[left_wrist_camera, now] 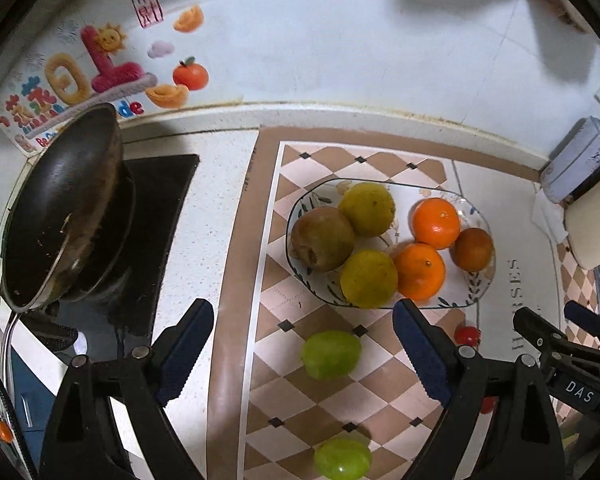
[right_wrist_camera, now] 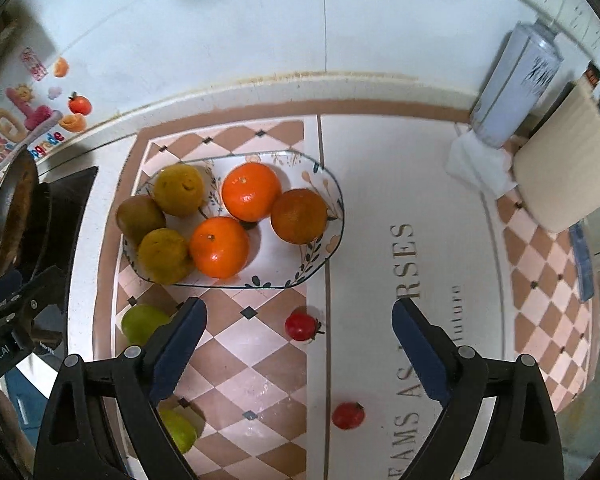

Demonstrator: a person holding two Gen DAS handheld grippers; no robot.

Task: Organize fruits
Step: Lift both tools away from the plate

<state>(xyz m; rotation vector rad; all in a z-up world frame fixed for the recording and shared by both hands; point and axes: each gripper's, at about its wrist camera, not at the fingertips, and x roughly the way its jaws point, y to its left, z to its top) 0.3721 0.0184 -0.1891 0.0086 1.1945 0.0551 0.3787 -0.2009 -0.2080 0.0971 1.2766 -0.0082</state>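
A glass plate on the checkered mat holds several fruits: orange tangerines on its right, yellow-green ones on its left. Two green fruits lie on the mat before the plate, also in the right wrist view. Two small red tomatoes lie right of them. My left gripper is open above the nearer green fruit. My right gripper is open above a tomato.
A dark wok sits on the stove at left. A blue-white canister and a beige roll stand at the back right. The tiled wall runs behind the counter.
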